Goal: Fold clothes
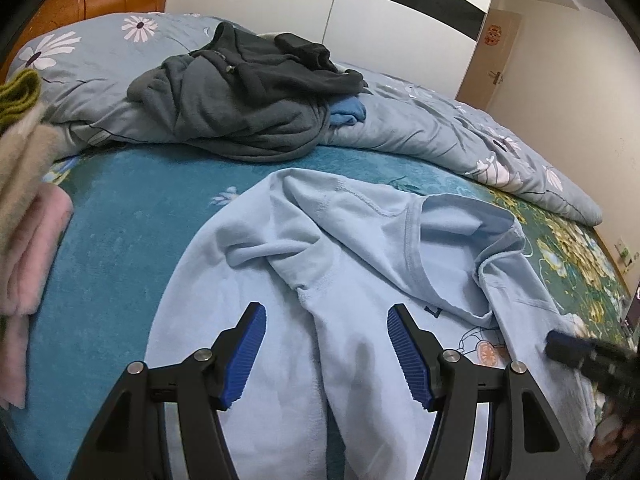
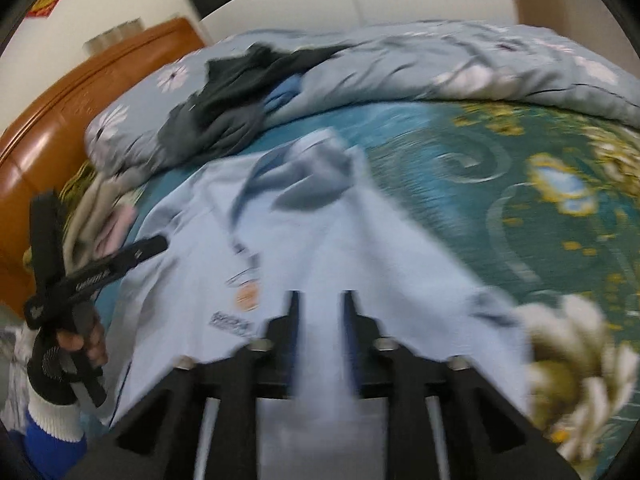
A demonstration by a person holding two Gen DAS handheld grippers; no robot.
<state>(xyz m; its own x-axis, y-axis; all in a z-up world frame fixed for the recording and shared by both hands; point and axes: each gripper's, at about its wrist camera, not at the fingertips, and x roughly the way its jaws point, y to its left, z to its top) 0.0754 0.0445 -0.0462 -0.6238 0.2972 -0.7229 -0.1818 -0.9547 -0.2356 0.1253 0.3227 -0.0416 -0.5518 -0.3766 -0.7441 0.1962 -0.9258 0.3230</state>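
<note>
A light blue shirt (image 1: 360, 264) lies rumpled on the teal bedspread (image 1: 120, 208), collar toward the far right. My left gripper (image 1: 326, 344) is open just above the shirt's body and holds nothing. My right gripper (image 2: 320, 320) is shut on a fold of the same shirt (image 2: 320, 240) near its printed chest; that view is blurred by motion. The right gripper shows at the right edge of the left wrist view (image 1: 580, 352), and the left gripper shows at the left of the right wrist view (image 2: 100, 268).
A heap of dark grey clothes (image 1: 248, 96) lies on the floral duvet (image 1: 440, 128) at the back. Pink and beige folded clothes (image 1: 28, 240) lie at the left. A wooden headboard (image 2: 60, 120) stands behind, with a white wardrobe (image 1: 360, 12).
</note>
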